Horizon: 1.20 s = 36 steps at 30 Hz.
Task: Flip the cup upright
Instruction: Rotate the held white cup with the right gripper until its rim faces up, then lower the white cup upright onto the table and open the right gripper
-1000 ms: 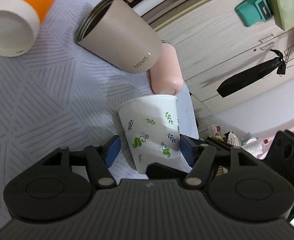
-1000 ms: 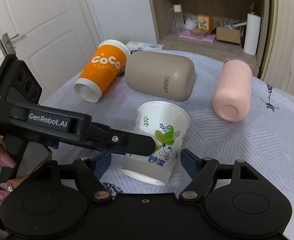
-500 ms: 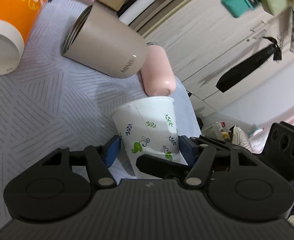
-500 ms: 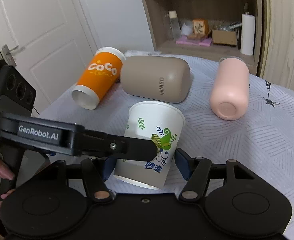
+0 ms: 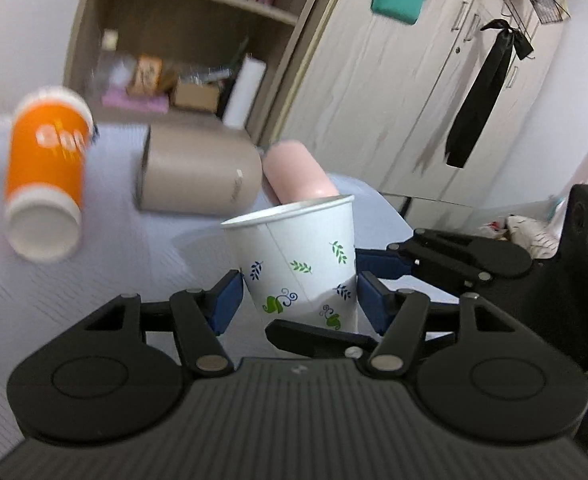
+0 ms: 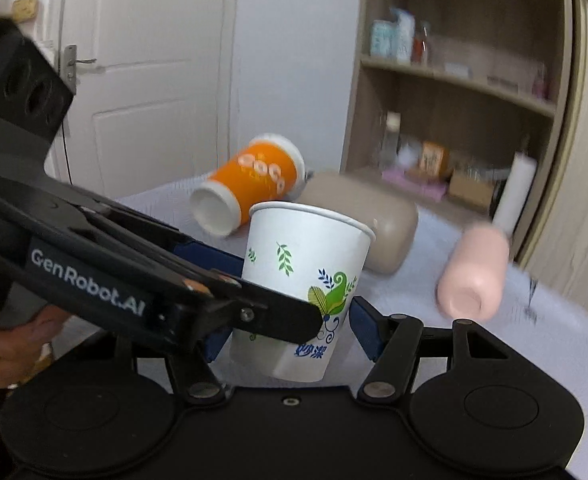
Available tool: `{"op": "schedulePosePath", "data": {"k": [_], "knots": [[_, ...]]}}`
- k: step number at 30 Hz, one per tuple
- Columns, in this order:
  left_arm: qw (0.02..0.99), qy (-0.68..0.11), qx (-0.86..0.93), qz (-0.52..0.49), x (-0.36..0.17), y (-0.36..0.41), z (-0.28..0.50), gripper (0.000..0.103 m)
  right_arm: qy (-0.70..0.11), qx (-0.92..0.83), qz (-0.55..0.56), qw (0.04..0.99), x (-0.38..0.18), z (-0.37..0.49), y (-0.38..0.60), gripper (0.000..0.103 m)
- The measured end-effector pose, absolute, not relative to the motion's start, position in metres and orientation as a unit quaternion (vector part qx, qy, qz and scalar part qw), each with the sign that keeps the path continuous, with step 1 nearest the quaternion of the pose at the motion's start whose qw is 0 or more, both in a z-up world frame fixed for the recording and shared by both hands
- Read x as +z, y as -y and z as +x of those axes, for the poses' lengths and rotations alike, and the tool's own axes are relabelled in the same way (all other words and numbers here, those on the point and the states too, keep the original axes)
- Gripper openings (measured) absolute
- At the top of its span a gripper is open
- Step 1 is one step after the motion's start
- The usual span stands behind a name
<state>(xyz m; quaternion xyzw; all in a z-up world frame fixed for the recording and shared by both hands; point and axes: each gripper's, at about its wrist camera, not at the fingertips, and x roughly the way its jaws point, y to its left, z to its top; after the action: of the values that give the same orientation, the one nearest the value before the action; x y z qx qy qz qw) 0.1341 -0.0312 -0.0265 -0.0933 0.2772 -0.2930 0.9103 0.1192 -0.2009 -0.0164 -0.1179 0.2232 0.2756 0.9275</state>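
While both grippers bracket the leaf-printed paper cup (image 5: 298, 256), you are in the last part of the flip: its rim faces up and it leans a little, with its base low over the striped tablecloth (image 5: 74, 304), in front of the beige MINISO tumbler (image 5: 198, 172). Whether the base touches the cloth you cannot tell.

Your left gripper (image 5: 298, 296) has its blue pads at the cup's lower wall, one touching and one a sliver off, so its hold is uncertain. Your right gripper (image 6: 290, 332) straddles the cup from the other side; its near pad is hidden behind the left tool, so its grip is unclear too.

Next, square the cup vertical, seat the base flat, then spread the fingers and back away without brushing the rim.
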Motion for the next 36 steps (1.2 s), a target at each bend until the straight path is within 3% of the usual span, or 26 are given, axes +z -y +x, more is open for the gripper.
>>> {"op": "schedulePosePath", "data": {"k": [7,30,36], "knots": [[0.914,-0.255,-0.304,-0.086,-0.017,0.022,0.144,0.060,-0.172,0.256,-0.116,0.944,-0.023,0.131,0.200,0.066],[0.919,-0.271,-0.280,-0.056,-0.034,0.037,0.163,0.060,-0.226,0.234,-0.101,0.940,-0.042,0.163,0.189,0.066],[0.919,-0.285,-0.266,-0.060,-0.035,0.035,0.163,0.068,-0.256,0.221,-0.081,0.937,-0.045,0.166,0.193,0.073]]}}
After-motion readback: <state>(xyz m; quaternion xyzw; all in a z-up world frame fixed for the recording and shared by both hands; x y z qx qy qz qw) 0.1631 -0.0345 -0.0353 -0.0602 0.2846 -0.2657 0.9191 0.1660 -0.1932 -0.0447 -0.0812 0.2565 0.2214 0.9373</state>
